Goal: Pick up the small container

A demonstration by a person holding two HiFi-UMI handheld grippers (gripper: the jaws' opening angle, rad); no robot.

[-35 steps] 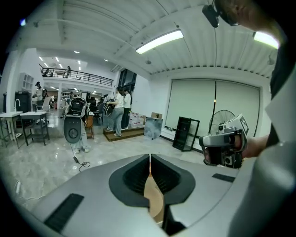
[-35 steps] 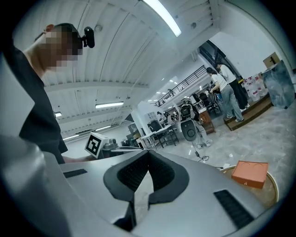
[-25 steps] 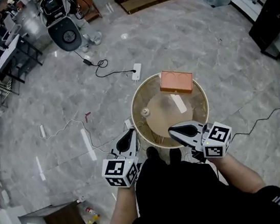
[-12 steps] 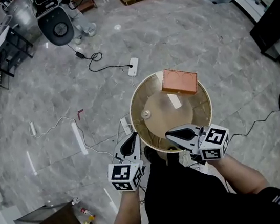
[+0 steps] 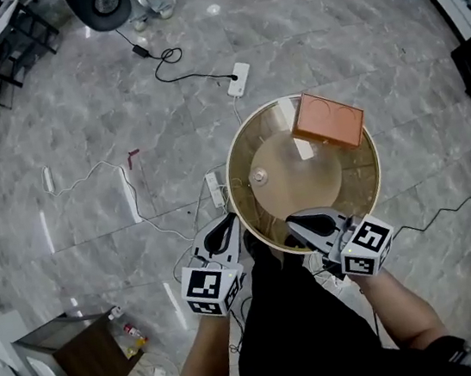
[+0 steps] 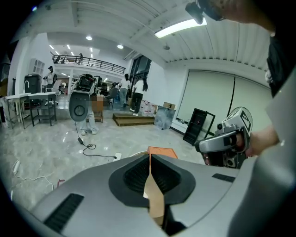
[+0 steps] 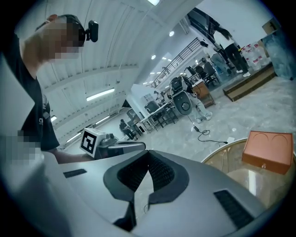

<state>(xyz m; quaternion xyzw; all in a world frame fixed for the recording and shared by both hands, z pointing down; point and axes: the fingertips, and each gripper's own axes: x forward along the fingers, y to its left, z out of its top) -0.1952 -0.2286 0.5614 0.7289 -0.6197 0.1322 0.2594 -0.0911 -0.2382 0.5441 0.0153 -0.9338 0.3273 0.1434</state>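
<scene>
Both sunk lower since second ago, at near rim of round counter (image 5: 232, 183); left hand-held gripper (image 5: 226, 222) and right hand-held gripper (image 5: 297, 220) clenched, empty; small container (image 5: 327, 119), orange box, on far rim, well apart; better open jaws early, reach across level, close on short sides.

Pretty bright and even everywhere, no dim corners. Light comes from overhead: a long strip light (image 6: 180, 28) plus small downlights (image 6: 89, 38) in the left gripper view, and more strips (image 7: 99, 96) in the right one. The floor (image 5: 118, 95) is glossy and picks up pale reflections; shadows are soft and faint. Both gripper views are heavy fisheye, with black corners and bent walls and ceiling, and the stuff nearest the lens looks a bit soft. Head view is sharp, only slightly bowed at the edges.
</scene>
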